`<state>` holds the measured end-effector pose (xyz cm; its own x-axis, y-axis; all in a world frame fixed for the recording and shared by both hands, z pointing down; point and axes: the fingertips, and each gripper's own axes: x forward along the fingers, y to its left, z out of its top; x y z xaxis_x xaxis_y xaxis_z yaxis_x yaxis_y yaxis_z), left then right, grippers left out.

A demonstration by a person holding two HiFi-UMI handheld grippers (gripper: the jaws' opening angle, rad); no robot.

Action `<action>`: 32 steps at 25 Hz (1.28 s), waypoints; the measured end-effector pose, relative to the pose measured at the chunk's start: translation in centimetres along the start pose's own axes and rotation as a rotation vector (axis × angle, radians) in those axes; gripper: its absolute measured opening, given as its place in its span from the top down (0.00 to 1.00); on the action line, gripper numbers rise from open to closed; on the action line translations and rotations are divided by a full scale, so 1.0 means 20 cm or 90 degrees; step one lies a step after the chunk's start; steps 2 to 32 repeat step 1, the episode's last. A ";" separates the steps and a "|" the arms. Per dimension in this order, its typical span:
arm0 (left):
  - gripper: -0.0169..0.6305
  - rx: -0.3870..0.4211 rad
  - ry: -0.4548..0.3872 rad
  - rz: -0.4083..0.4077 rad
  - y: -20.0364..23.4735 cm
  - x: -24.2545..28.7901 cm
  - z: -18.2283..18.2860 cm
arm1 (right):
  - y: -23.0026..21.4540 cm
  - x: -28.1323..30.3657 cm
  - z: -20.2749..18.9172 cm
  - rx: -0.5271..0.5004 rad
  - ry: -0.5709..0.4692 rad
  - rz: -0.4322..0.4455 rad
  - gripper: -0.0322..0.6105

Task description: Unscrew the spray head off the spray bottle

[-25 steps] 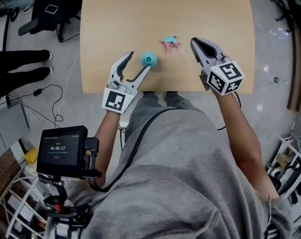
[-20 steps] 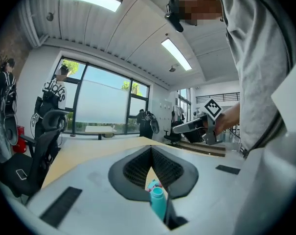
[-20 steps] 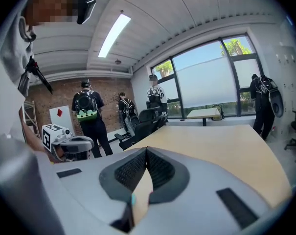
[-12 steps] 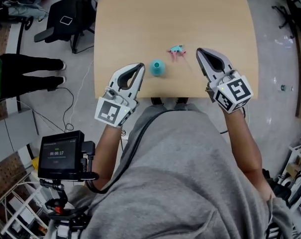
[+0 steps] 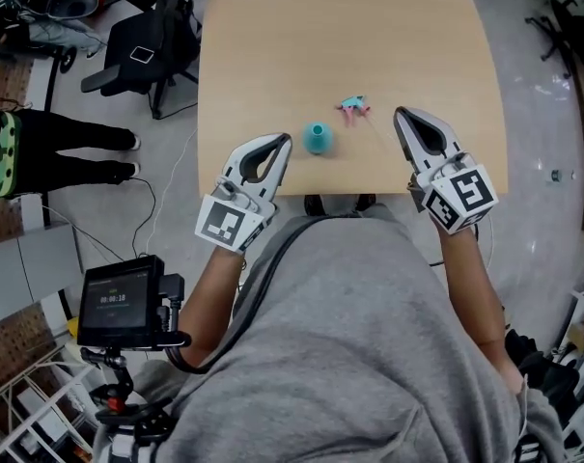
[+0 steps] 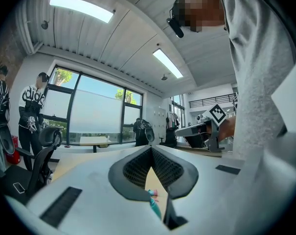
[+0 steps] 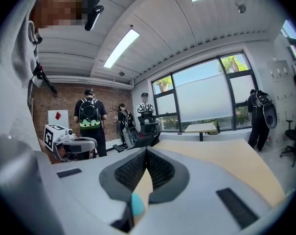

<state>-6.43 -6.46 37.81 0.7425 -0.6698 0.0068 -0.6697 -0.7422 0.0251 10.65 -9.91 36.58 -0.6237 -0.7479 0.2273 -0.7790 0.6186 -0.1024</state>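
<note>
Both the left gripper (image 5: 283,143) and right gripper (image 5: 402,116) are clamped shut on nothing by the table's (image 5: 369,27) near edge, where the spray bottle (image 5: 317,139) stands with the spray head (image 5: 353,107) just beside it, so a careless swing could probably tip it.

I wear a loose grey top (image 5: 369,355). Its sleeves end above my forearms, which are bare. A thin black cable (image 5: 245,302) runs across the front of it.

My left claw (image 5: 284,143) and my right claw (image 5: 401,115) look the same. Each has two curved fingers with a pale grey-white shell and a black lining. In the gripper views this lining shows as black ribbed pads (image 6: 138,166), and the pale body carries flat black rectangular slots (image 6: 59,206).

Behind them sit the left cube (image 5: 224,222) and the right cube (image 5: 462,197). Both are white, with black square markers printed on their faces.
</note>
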 end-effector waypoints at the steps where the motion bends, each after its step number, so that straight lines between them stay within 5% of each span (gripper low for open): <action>1: 0.97 0.000 0.000 -0.003 -0.01 0.00 -0.01 | 0.00 -0.02 -0.01 0.002 0.001 -0.006 0.94; 32: 0.97 0.000 0.000 -0.003 -0.01 0.00 -0.01 | 0.00 -0.02 -0.01 0.002 0.001 -0.006 0.94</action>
